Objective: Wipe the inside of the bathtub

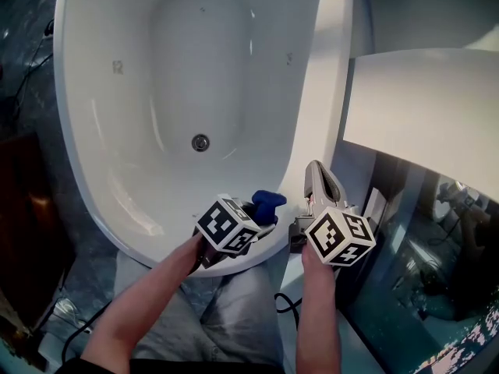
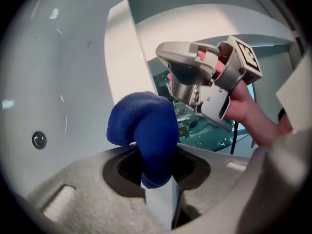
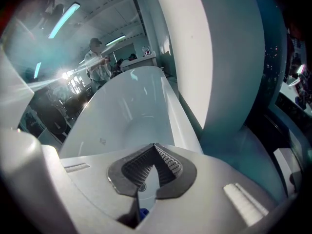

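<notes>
The white oval bathtub fills the head view, its round drain in the middle of the floor. My left gripper hovers over the tub's near rim, shut on a blue cloth. In the left gripper view the bunched cloth bulges out from between the jaws, with the tub wall and drain behind it. My right gripper is held just right of the cloth, above the rim, shut with nothing in it. Its ribbed pads meet, and the tub lies beyond.
A white ledge juts out at the right above a dark glossy floor. A dark wooden panel stands left of the tub. A black cable runs by my knees. A person stands far off.
</notes>
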### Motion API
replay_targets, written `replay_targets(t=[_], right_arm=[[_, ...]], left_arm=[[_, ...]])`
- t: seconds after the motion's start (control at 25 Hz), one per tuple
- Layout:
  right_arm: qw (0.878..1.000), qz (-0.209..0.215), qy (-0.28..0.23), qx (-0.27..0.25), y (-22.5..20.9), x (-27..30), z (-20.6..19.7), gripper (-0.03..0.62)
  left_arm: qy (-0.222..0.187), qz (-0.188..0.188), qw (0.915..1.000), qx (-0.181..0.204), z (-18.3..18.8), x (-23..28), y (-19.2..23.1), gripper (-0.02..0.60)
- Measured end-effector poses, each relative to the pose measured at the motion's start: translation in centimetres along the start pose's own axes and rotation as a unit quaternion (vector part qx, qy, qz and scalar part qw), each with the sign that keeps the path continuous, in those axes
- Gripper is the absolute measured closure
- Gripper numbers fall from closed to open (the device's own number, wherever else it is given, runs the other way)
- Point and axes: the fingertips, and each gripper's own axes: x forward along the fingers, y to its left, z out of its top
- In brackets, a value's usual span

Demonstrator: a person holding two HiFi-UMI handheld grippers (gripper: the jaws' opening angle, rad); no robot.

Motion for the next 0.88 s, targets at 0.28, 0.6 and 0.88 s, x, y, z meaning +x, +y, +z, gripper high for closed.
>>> replay_targets(t=[0.28, 0.6, 0.88], right_arm=[[1.000, -0.020, -0.004, 0.006, -2.3, -0.4, 0.1, 0.588], [1.000, -0.009, 0.009, -0.001, -1.3, 0.6, -0.4, 0.588], [0.999, 0.021, 0.032, -0.010, 1.1, 3.0, -1.2, 0.588]], left_arm=[[-0.020, -0.036, 0.9991, 0.010, 1.7, 1.0, -2.2, 0.451], [-0.049, -0.010, 0.9986, -0.020, 2.6, -0.5, 0.6, 0.451], [-0.073, 0.072, 0.9930, -0.059, 4.1, -5.3, 8.6, 0.451]])
